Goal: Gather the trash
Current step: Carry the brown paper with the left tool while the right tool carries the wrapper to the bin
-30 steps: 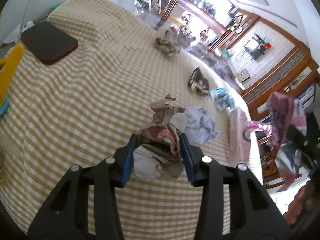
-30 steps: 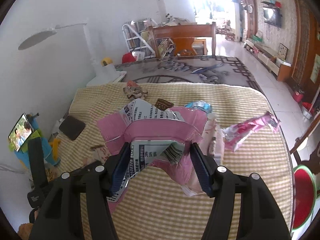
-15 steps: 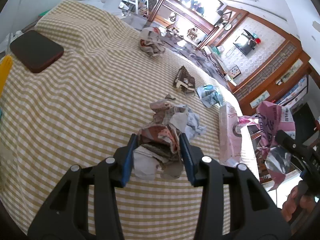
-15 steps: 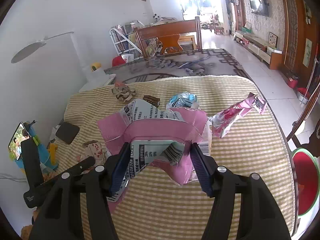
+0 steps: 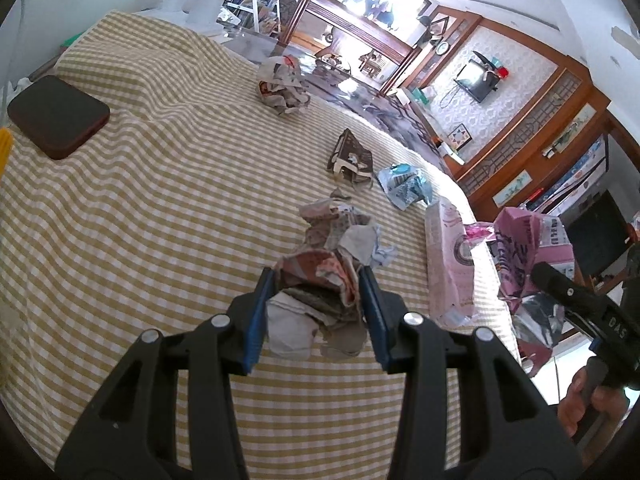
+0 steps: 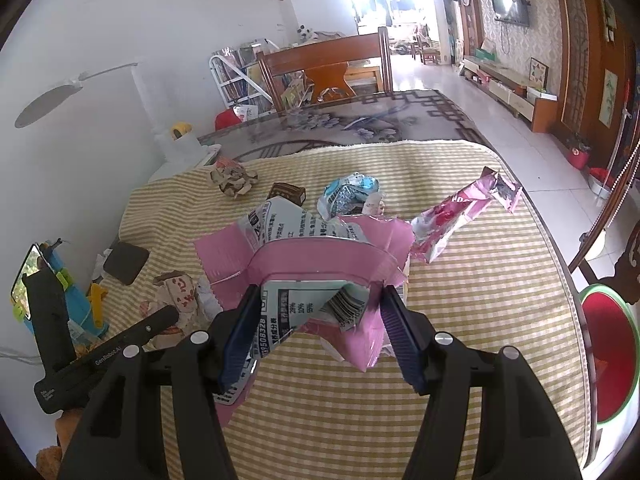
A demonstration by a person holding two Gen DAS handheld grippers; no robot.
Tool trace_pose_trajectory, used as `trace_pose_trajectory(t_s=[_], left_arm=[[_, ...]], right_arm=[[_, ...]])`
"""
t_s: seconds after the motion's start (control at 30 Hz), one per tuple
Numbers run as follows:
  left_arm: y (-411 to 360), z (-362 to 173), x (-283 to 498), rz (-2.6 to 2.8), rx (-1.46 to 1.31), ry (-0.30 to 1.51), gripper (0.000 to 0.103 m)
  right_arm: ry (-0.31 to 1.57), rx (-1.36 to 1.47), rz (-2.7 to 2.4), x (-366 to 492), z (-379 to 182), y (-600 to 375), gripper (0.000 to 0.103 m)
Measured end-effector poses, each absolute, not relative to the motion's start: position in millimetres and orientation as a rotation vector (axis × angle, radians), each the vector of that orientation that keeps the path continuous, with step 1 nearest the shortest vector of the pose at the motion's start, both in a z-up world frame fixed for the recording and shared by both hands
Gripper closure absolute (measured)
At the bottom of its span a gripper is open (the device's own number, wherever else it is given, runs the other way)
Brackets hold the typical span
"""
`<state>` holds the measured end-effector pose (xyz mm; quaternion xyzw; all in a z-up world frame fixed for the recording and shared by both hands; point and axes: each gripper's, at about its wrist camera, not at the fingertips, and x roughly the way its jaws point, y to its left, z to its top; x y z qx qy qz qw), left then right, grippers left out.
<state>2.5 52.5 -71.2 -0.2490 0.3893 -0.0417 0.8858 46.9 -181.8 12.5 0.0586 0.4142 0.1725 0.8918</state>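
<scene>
Both grippers loaded with trash above the checked tablecloth (image 5: pixel 120 208).

Left gripper (image 5: pixel 316 300) is clenched on a crumpled paper wad (image 5: pixel 320 280); right gripper (image 6: pixel 318 316) is clenched on a torn pink wrapper (image 6: pixel 320 256). Only the left view shows the white-and-pink packet (image 5: pixel 448 264) lying flat near the table's right edge, just beside the held wad; the right view hides most of it behind the wrapper. Only the right view shows the long pink sachet (image 6: pixel 460 216) on the cloth, the red bin (image 6: pixel 608 356) on the floor at right, and the phone (image 6: pixel 28 276) at left. Both views show the grey paper ball (image 5: pixel 282 88), small brown box (image 5: pixel 350 158), blue-white packet (image 5: pixel 406 186) and dark brown pad (image 5: pixel 56 116). Versus 1.0 s ago: both grips unchanged; in the left view the loose pale-blue scraps beside the wad are mostly gone from sight, and the right gripper now appears nearer, at lower right.
</scene>
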Motion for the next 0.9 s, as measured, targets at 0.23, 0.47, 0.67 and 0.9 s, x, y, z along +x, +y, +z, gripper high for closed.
trace_pose_trajectory(t_s=[0.23, 0.47, 0.67, 0.9], left_arm=[[46, -70, 4, -0.104, -0.488, 0.807, 0.062], [39, -66, 1, -0.12, -0.462, 0.808, 0.062], [26, -54, -9, -0.147, -0.406, 0.788, 0.062], [5, -31, -18, -0.175, -0.337, 0.741, 0.062]], right_arm=[[0.853, 0.131, 0.348, 45, 11, -190, 0.044], [0.85, 0.153, 0.333, 43, 10, -200, 0.044], [0.832, 0.171, 0.313, 36, 14, -217, 0.044], [0.81, 0.206, 0.278, 29, 26, -249, 0.044]])
